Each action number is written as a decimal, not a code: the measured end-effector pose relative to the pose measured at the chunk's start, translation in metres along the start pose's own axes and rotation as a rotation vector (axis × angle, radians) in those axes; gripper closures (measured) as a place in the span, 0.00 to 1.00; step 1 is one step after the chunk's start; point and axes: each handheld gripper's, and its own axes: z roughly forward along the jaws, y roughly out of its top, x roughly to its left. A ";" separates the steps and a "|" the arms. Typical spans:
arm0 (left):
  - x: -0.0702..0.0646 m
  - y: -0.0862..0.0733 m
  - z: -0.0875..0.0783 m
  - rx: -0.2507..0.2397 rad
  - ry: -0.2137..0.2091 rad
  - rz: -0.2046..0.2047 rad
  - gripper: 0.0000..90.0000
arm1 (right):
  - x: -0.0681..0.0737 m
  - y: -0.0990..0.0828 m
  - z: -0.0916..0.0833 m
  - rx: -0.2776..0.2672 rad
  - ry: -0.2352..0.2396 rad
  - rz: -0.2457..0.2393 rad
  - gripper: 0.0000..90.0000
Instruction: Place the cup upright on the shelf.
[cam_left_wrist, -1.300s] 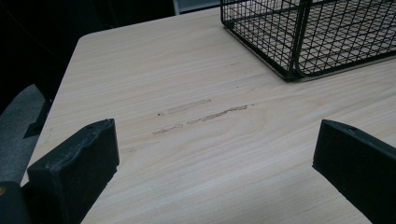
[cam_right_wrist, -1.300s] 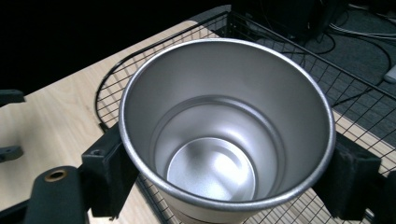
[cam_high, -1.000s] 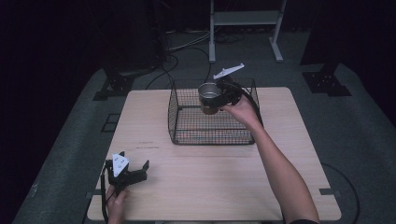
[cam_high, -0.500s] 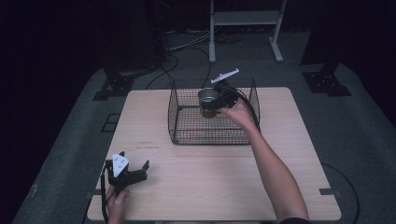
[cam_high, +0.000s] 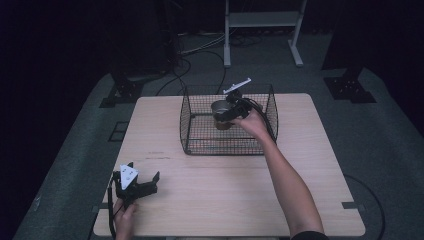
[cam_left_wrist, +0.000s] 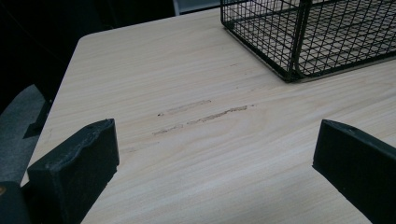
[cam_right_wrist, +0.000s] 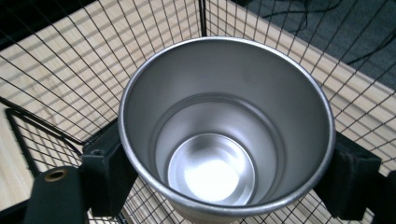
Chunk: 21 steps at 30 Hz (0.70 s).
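Scuffed wooden table (cam_high: 220, 200), grey carpet (cam_high: 75, 165), dark room.

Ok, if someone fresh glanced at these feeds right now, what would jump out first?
Probably the shiny steel cup, empty and upright, clamped on both sides by the right tool above the floor of the black wire basket at the table's far middle. After that, the left tool, jaws wide open with nothing between them, sitting idle near the front left corner of the pale wooden table.
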 end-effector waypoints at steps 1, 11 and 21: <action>0.000 0.000 0.000 0.004 0.000 0.001 0.00 | -0.002 -0.003 0.003 0.013 0.001 0.012 0.20; 0.000 0.000 0.000 0.003 -0.001 0.003 0.00 | -0.007 -0.009 0.012 0.042 -0.018 0.013 0.20; 0.000 0.000 0.000 -0.004 0.001 -0.003 0.00 | -0.009 -0.012 0.027 0.098 -0.019 0.006 0.20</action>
